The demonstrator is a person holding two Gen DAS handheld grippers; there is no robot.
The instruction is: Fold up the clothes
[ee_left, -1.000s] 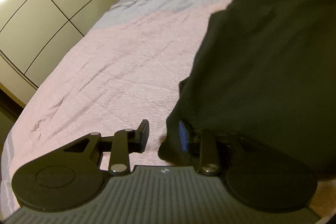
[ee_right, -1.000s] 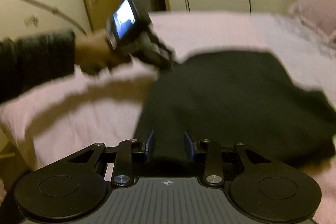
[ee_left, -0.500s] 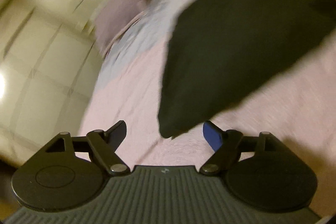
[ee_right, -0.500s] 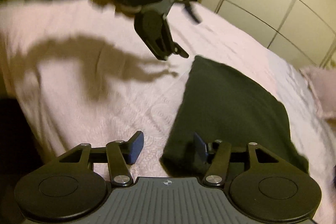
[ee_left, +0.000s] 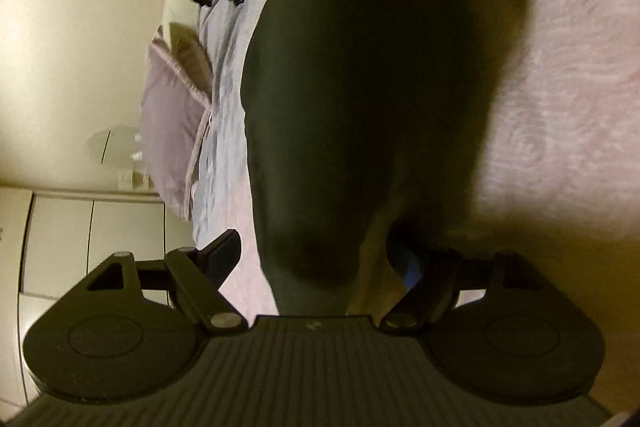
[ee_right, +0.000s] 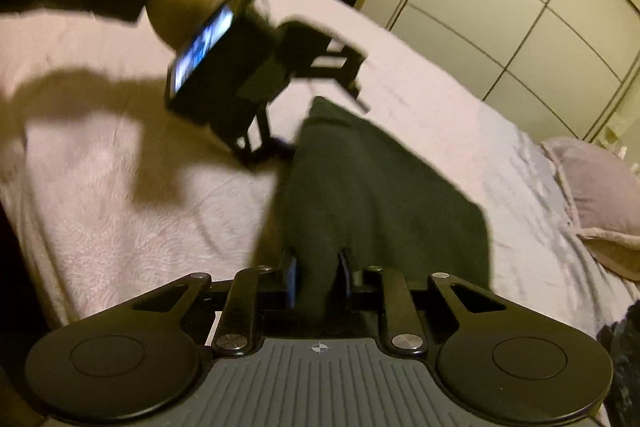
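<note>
- my right gripper is closing, a fold of the dark garment between its fingers.
- my left gripper is spread wide at the garment's corner.
- garment lies on the pink bedspread.

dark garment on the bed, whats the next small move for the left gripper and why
Probably close the left gripper on the dark garment. Its jaws stand wide with the cloth's near edge between them, not yet pinched, while the right gripper is closing on another fold of it. Both need a hold to fold on the pink bedspread.
</note>
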